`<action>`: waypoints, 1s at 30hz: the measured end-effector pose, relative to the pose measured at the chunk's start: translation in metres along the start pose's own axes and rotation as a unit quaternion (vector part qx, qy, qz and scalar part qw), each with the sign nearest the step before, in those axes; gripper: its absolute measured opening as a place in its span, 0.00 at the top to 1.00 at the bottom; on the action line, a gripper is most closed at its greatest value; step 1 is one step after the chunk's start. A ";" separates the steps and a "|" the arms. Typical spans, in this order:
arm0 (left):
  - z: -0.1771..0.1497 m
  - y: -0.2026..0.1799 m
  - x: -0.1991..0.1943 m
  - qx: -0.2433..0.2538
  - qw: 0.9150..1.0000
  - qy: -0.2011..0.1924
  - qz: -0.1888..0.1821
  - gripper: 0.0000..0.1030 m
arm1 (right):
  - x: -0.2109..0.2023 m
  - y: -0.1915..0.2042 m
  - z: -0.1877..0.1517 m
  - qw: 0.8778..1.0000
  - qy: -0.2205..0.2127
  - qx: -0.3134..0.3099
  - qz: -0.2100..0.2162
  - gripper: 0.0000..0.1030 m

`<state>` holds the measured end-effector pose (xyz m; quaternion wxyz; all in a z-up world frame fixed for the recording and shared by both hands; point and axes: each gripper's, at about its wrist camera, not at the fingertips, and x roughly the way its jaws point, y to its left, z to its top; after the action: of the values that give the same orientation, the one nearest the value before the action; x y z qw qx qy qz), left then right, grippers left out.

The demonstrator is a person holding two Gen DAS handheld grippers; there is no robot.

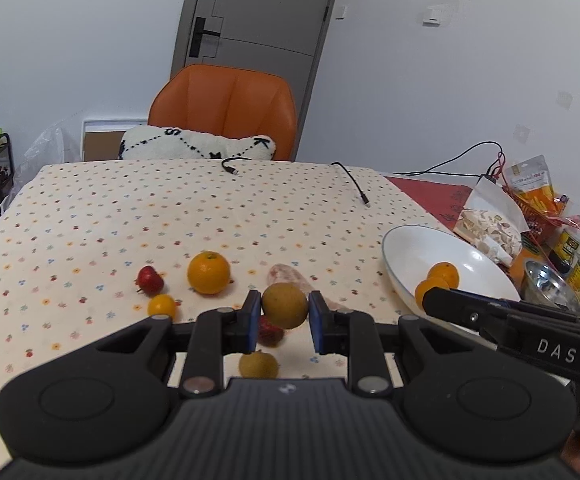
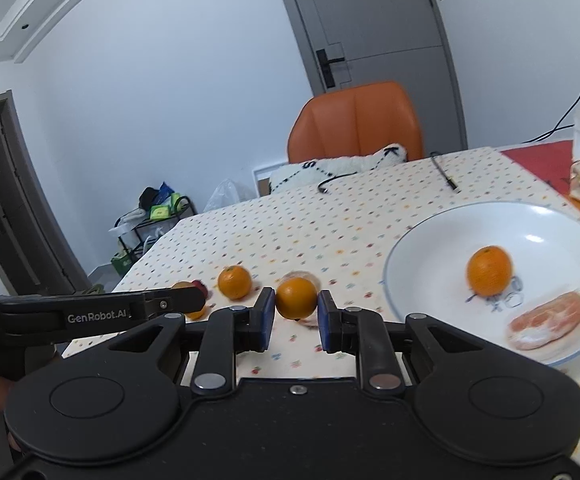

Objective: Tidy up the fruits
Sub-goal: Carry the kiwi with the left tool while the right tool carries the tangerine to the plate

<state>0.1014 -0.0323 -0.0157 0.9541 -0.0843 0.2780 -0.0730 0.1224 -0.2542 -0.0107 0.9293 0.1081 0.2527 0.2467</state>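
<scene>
The right tongs (image 2: 296,314), clenched on a small orange (image 2: 296,297), sit nearest the white bowl (image 2: 417,240) at 2 o'clock, while the left tongs (image 1: 284,320) grip a brown fruit (image 1: 284,305).

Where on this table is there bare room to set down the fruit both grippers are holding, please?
The white bowl is bare across its left half, beside the orange and the peeled piece. The tablecloth is free between the fruit cluster and the cables. It is crowded around the large orange and by the snack bags.
</scene>
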 end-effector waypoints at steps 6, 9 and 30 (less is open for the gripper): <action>0.004 -0.014 0.005 0.008 1.000 -0.002 -0.013 0.77 | -0.011 -0.014 0.003 1.000 -0.012 0.010 -0.017 0.79; 0.006 -0.020 0.005 0.012 1.000 -0.005 -0.019 0.77 | -0.016 -0.021 0.003 0.999 -0.015 0.013 -0.025 0.79; 0.008 -0.062 0.024 0.036 0.998 0.000 -0.053 0.77 | -0.044 -0.077 -0.008 0.995 -0.025 0.053 -0.086 0.79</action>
<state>0.1198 -0.0964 -0.0087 0.9512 -0.0643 0.2707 -0.1332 0.1164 -0.3416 -0.0240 0.9461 0.1416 0.2502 0.1493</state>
